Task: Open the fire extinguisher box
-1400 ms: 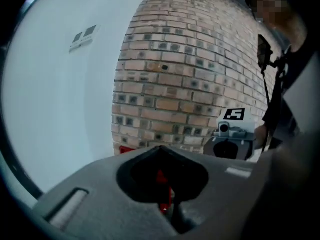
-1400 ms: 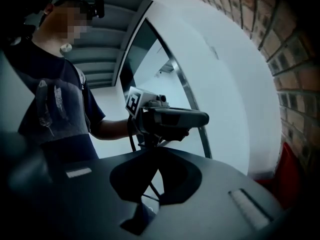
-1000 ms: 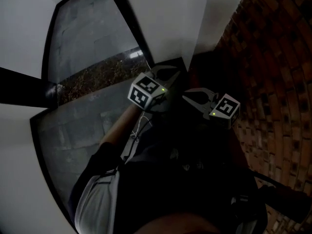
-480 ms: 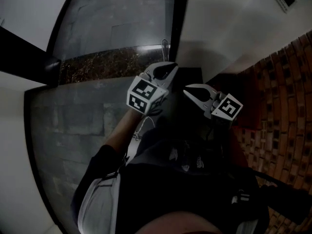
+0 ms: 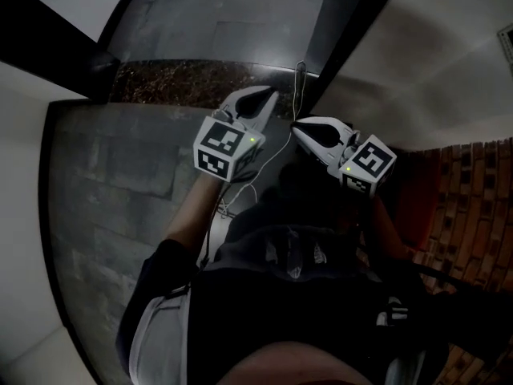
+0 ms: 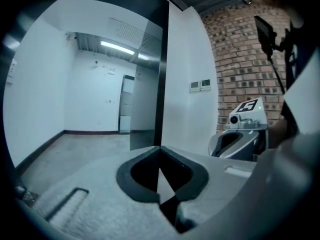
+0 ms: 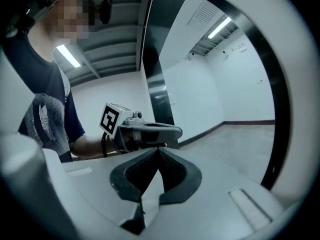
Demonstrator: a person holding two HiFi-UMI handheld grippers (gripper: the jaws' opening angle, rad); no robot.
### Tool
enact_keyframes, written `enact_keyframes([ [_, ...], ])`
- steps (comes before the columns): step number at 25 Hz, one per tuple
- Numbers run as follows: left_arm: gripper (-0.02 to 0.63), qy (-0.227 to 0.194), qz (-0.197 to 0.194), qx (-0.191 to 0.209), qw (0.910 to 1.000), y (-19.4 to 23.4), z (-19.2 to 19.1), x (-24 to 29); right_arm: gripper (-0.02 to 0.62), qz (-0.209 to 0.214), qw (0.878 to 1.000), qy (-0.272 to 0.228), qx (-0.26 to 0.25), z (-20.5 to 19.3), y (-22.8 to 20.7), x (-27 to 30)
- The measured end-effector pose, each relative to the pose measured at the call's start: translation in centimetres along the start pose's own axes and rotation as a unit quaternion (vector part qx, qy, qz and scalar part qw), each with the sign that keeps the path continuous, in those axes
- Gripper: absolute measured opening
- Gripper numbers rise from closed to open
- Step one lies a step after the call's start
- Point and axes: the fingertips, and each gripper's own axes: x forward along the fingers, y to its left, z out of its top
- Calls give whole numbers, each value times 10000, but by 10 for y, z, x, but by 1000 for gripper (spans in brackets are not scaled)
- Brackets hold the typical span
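Over the grey tiled floor (image 5: 120,183), left gripper (image 5: 267,96) and right gripper (image 5: 296,127) both have jaws pressed together, gripping nothing.

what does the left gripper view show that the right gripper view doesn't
Only the left gripper view: a brick wall, two wall plates on the white wall beside it, and the right gripper seen from the side.
Only the right gripper view: the person's dark T-shirt and a forearm, with the left gripper in that hand.
Both: a bare room with white walls, a grey floor, a dark vertical strip and ceiling strip lights. Each view's own jaws meet at the tips with nothing between them.
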Motion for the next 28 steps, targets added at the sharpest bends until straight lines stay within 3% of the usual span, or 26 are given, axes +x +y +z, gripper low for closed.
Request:
enact_keyframes([
  [5,3,164,635,188,9977,48,10,-11,0,905,9959,2,21,19,-18,50],
  [10,3,235,1116,-96,9934,81,14,-7,0,1888,9815,282,148,15,-27,71],
  [13,3,271,1447,-247,9888,99,10,0,0,2165,9751,417,246,9,-45,81],
  [17,3,73,1607,-495,9857,127,23,3,0,2587,9642,523,245,18,-53,115],
  [22,3,348,1732,-415,9834,168,14,1,0,3484,9349,630,248,30,-43,151],
  [28,3,547,1434,-434,9872,239,-4,1,0,3397,9377,729,-2,49,-65,235],
])
